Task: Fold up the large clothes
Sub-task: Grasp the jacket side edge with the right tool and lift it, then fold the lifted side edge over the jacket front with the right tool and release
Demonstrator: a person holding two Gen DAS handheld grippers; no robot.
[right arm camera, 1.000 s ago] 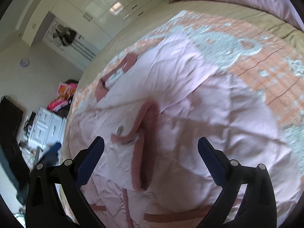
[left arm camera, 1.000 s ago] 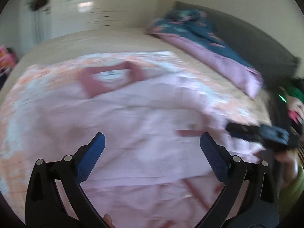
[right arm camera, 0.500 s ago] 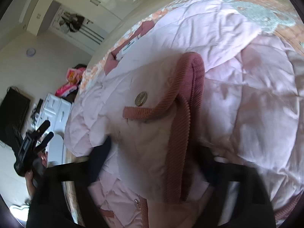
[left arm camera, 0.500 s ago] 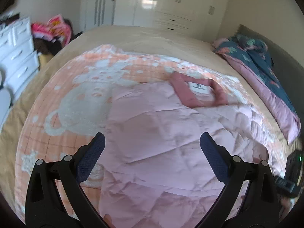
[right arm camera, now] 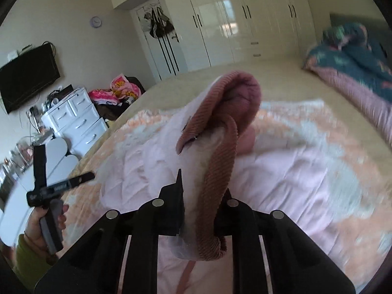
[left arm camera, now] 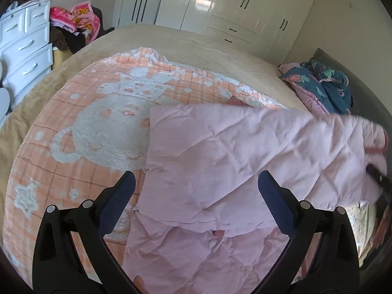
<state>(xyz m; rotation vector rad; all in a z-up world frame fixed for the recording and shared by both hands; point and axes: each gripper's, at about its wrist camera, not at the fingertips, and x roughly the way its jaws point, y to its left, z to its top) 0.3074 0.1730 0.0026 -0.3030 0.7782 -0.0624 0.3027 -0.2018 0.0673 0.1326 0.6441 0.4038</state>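
A pale pink quilted jacket lies on an orange and white blanket on the bed. My right gripper is shut on the jacket's dusty-rose ribbed trim and holds that part raised above the rest of the jacket. In the left wrist view the lifted part stretches to the right edge, where the right gripper shows as a dark shape. My left gripper hovers open over the jacket's near left side, nothing between its blue pads. A hand holds it at the left in the right wrist view.
The beige bed runs back to white wardrobes. A blue and pink duvet lies at the right by the headboard. White drawers and a pile of pink cloth stand left of the bed. A television hangs on the wall.
The right gripper went from wide open to shut on the ribbed trim and rose with it. The left gripper swung to the jacket's left side, then held still, open throughout.
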